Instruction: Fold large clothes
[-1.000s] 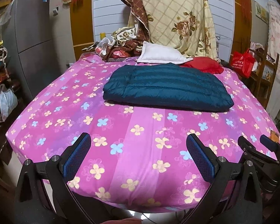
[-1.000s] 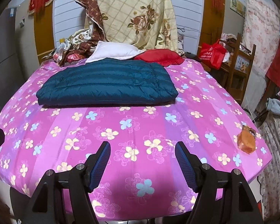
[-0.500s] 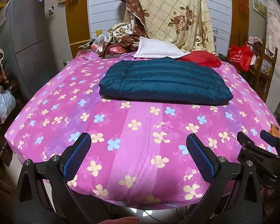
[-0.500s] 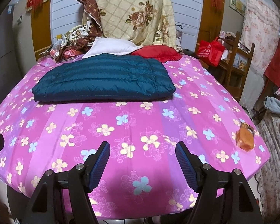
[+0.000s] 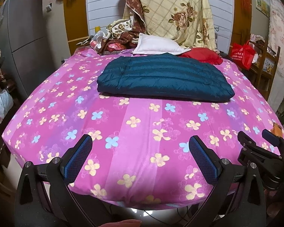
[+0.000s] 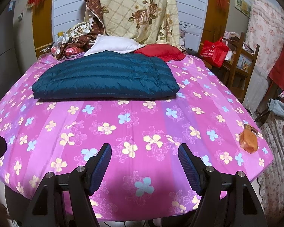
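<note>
A dark teal quilted down jacket (image 5: 164, 79) lies folded into a flat rectangle on the far half of a bed with a pink flowered sheet (image 5: 142, 132). It also shows in the right wrist view (image 6: 106, 79). My left gripper (image 5: 140, 157) is open and empty above the bed's near edge, well short of the jacket. My right gripper (image 6: 144, 162) is open and empty too, at the near edge. The right gripper's fingers (image 5: 255, 147) show at the right of the left wrist view.
A white pillow (image 6: 113, 45) and a red cushion (image 6: 161, 51) lie behind the jacket, with heaped floral quilts (image 6: 138, 11) against the wall. An orange packet (image 6: 249, 139) lies at the bed's right corner. A wooden chair with a red bag (image 6: 214, 51) stands right; a grey fridge (image 5: 24, 37) left.
Both grippers have pulled back slightly and risen, so the bed and jacket sit lower and farther in view. Both stay open. The jacket has not moved.
</note>
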{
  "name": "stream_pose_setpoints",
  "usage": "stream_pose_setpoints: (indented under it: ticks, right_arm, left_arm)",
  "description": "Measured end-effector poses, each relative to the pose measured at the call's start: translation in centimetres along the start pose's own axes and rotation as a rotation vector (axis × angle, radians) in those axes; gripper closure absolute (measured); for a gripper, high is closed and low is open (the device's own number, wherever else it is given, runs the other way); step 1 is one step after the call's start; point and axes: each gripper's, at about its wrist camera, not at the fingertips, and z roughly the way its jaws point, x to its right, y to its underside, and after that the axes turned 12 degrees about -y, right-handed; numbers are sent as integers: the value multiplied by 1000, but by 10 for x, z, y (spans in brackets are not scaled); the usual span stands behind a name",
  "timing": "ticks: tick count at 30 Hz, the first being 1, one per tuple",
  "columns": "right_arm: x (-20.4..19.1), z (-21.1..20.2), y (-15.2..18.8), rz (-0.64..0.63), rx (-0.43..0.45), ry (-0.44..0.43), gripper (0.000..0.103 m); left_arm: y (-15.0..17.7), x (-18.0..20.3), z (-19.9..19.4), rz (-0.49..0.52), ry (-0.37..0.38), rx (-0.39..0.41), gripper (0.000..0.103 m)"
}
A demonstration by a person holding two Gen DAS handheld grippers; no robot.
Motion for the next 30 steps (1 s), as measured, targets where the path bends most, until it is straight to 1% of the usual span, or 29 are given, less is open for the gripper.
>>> stream_pose_setpoints:
  ticks: [9,17,30]
  right_arm:
    - [3,-1,1,2,8,18,32]
    - [0,-1,1,-11,9,24,32]
    - [-3,0,1,-14,7,26,32]
  left_arm:
    - [3,-1,4,-3,5,-9,1]
    - [8,3,6,0,10,-19,1]
    - [8,5,10,0,24,-38,1]
